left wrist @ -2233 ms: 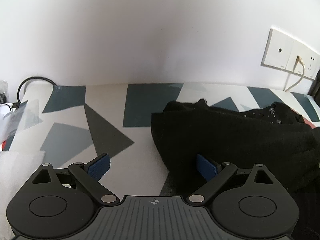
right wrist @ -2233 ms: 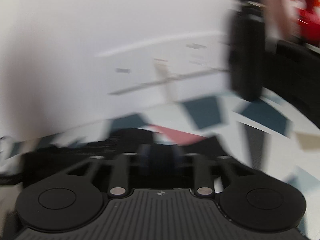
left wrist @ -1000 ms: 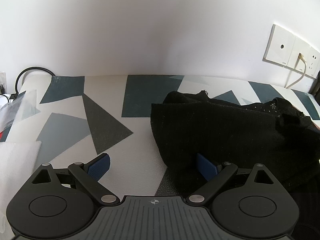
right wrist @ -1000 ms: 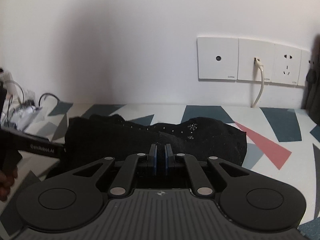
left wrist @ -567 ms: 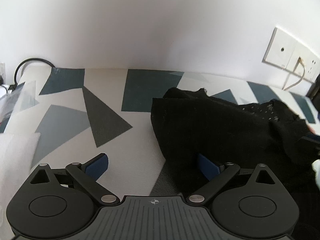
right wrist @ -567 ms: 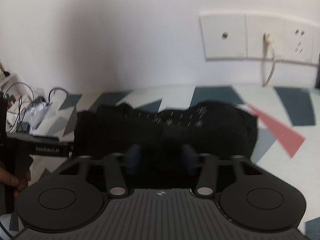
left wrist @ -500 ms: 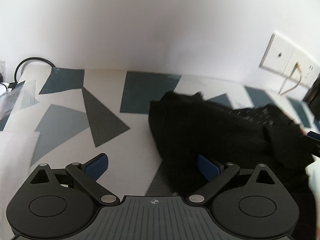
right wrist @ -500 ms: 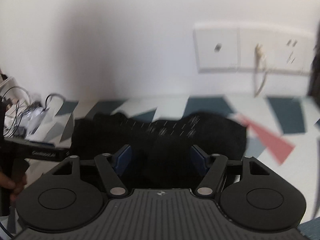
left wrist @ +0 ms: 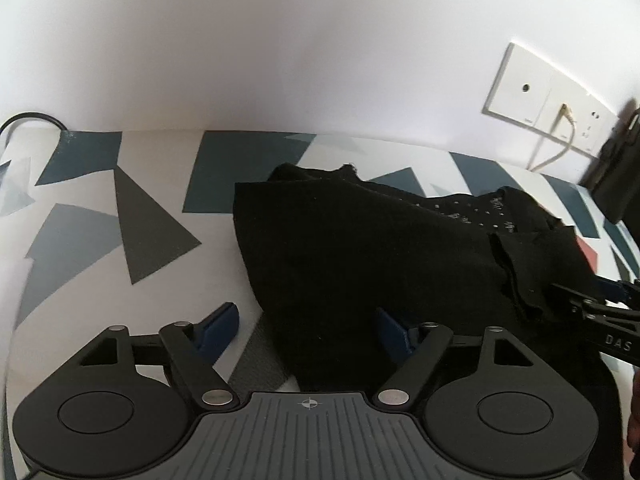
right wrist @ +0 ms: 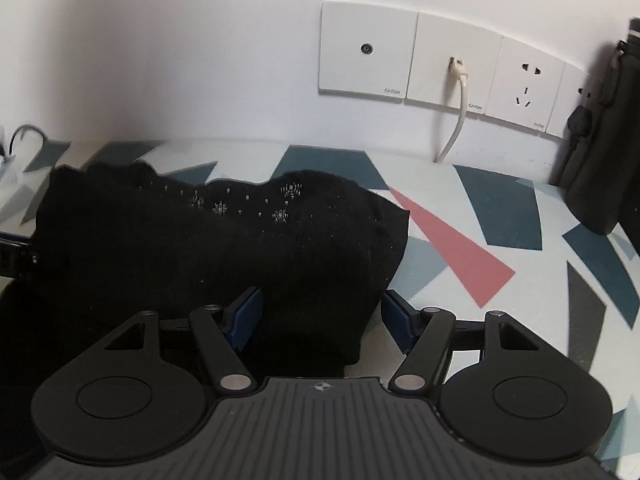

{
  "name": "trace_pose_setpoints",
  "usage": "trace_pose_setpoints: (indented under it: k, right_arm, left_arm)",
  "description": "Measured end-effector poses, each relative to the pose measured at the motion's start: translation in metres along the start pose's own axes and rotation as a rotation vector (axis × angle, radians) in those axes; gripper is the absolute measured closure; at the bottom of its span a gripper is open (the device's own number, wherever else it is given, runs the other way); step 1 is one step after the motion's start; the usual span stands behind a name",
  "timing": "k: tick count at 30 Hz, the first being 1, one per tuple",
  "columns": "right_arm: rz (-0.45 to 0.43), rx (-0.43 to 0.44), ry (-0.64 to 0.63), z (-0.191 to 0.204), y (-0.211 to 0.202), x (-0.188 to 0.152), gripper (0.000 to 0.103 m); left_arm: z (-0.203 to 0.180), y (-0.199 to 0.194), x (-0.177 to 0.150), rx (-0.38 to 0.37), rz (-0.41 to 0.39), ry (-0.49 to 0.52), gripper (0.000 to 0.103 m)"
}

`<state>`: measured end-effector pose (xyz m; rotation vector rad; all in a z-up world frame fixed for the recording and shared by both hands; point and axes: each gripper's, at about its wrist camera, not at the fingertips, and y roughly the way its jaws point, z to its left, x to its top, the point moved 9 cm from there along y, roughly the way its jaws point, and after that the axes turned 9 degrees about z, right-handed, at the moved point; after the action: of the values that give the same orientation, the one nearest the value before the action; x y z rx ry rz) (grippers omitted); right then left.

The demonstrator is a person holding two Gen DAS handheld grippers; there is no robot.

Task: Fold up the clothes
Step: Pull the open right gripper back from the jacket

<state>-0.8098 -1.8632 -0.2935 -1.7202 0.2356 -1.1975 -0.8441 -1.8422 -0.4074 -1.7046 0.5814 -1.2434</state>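
Observation:
A black knit garment (left wrist: 360, 248) with small pale dots lies bunched on the table's patterned cloth (left wrist: 100, 288). My left gripper (left wrist: 307, 330) hovers low over its near left edge. Its jaws are closing, with the cloth's edge between the blue pads (left wrist: 220, 326), which do not press on it. In the right wrist view the same garment (right wrist: 208, 248) fills the left half. My right gripper (right wrist: 320, 322) stands open over its near right corner, with cloth between the pads but not pinched. The right gripper's fingers (left wrist: 592, 304) also show at the left wrist view's right edge.
White wall sockets (right wrist: 440, 60) with a white cable (right wrist: 456, 120) sit on the wall behind the table. A tall black object (right wrist: 600, 140) stands at the far right. A dark cable (left wrist: 32, 118) and clear plastic lie at the far left.
The right gripper went from shut to open and sank over the garment's right corner. It now shows at the left wrist view's right edge. The left jaws have narrowed a little.

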Motion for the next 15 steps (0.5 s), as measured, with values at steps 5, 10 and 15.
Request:
trace_pose_setpoints:
  k: [5,10,15]
  right_arm:
    - [-0.037,-0.016,0.015,0.001,-0.011,0.009,0.036]
    - [-0.110,0.012,0.006,0.005,-0.018,0.022,0.036]
    - [-0.084,0.021,-0.035,0.013,-0.006,0.024,0.036]
  left_arm:
    - [-0.009,-0.035,0.024,-0.017,-0.161,0.048,0.038]
    - [-0.028,-0.038,0.042,-0.148,-0.180,0.087,0.067]
    - [-0.024,-0.001,0.038,-0.083,-0.105,0.115,0.066]
